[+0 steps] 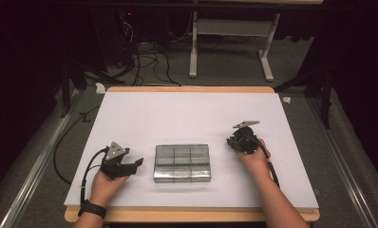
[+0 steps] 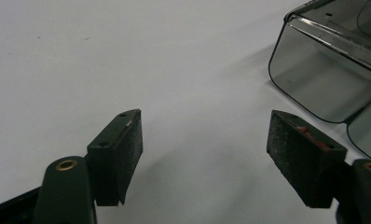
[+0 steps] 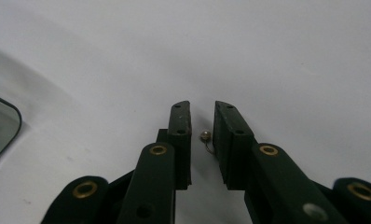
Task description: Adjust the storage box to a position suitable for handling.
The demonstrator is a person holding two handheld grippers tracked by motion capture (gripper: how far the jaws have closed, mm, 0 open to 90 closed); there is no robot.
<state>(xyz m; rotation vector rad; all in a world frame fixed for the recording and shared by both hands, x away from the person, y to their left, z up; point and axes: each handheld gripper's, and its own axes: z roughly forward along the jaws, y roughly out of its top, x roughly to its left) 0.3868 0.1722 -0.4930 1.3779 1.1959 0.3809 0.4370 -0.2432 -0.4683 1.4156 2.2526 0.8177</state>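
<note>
The left hand-held gripper (image 1: 138,162) rests low on the white surface (image 1: 187,114), held by the person's left hand (image 1: 106,183) with a dark band at the wrist. In the left gripper view its jaws stand spread wide with bare surface between them, and the pads (image 2: 127,149) look rough and dark; the right pad carries a small reddish mark. Nothing is gripped.

Just right of it, near the front middle of the surface, lies a clear plastic organizer box (image 1: 182,163), flat with its lid closed. It is rectangular with rounded corners, and faint dividers split it into a grid of small compartments. What the compartments hold cannot be made out. One rounded corner of the box (image 2: 328,70) shows close beyond the left gripper's right jaw, apart from it. No label or writing can be read on it.

Farther right, the right hand-held gripper (image 1: 231,140) is held by the right hand (image 1: 256,159), apart from the box. In the right gripper view its jaws are nearly closed, with a narrow gap between them; a small metallic ball on a thin wire (image 3: 205,136) sits in that gap.

Behind the box, open white surface runs to the far edge, and the wooden rim (image 1: 187,89) frames it.
</note>
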